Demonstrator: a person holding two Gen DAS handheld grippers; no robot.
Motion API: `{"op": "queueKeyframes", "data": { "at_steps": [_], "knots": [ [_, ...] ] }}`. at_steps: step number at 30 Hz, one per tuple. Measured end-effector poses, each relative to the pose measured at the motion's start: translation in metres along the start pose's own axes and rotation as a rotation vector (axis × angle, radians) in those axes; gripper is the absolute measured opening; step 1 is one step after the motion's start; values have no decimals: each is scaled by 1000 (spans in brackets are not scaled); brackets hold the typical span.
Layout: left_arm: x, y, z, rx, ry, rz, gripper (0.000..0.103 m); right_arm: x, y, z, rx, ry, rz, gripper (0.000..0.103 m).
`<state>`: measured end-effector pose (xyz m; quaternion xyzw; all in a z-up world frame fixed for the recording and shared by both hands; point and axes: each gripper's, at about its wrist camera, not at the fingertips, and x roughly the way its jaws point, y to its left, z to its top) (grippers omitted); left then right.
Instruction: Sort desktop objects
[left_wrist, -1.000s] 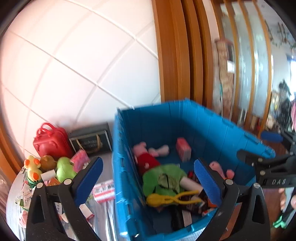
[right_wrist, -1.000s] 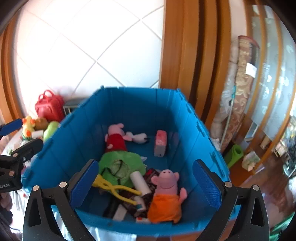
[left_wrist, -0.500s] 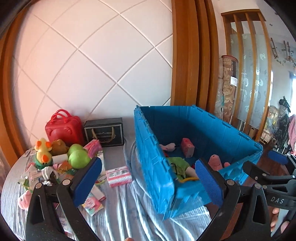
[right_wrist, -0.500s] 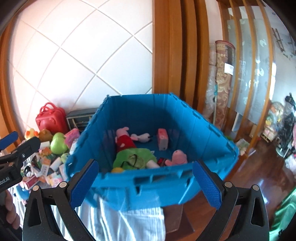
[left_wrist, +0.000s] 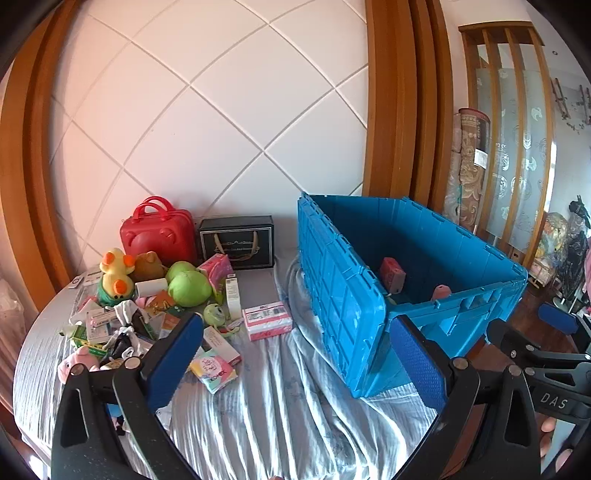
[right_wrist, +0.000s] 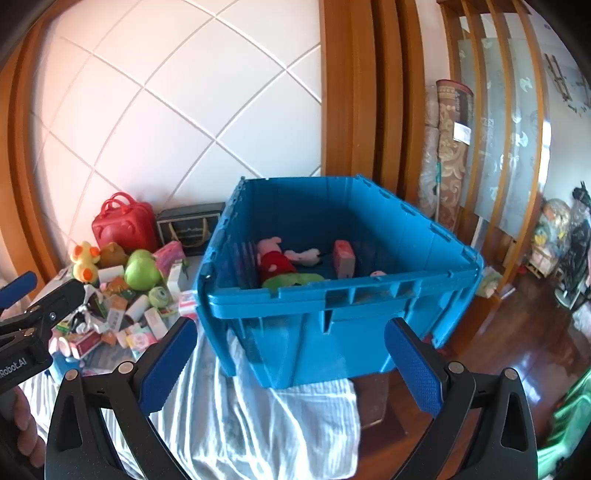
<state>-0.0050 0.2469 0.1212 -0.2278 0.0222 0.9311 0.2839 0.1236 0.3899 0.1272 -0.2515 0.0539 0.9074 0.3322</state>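
Note:
A blue plastic crate (left_wrist: 340, 302) stands on the table's right end; in the right wrist view the crate (right_wrist: 332, 325) holds a pink pig plush (right_wrist: 275, 258), a pink box (right_wrist: 343, 258) and green cloth. A pile of toys and small boxes lies to its left: yellow duck (left_wrist: 114, 273), green plush (left_wrist: 188, 286), pink packet (left_wrist: 267, 319). My left gripper (left_wrist: 295, 365) is open and empty, above the cloth in front of the pile. My right gripper (right_wrist: 291, 369) is open and empty, in front of the crate's near wall.
A red case (left_wrist: 159, 236) and a black gift box (left_wrist: 236, 243) stand against the tiled wall. The table has a wrinkled striped cloth (left_wrist: 280, 406). Its right edge drops to a wooden floor (right_wrist: 517, 343). Wooden door frames rise behind the crate.
Both grippers have pulled back and away from over the crate; the left view has swung left, so the toy pile and cloth now show. Both stay open and empty.

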Motion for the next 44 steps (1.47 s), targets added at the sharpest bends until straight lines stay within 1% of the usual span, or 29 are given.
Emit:
{"op": "queueKeyframes", "data": {
  "at_steps": [7,14,16,44],
  "knots": [
    [-5,5,-3,10,-9,17,102,-2,12,-2,-15,-9,1,103],
    [-2,9,-1,0,-3,10,102,-3,14,1,-18,-11,0,103],
    [-1,8,-1,2,1,1,102,-2,13,1,-20,-11,-1,103],
    [17,2,-1,17,33,16,102,19,-5,5,1,29,-4,103]
  ]
}}
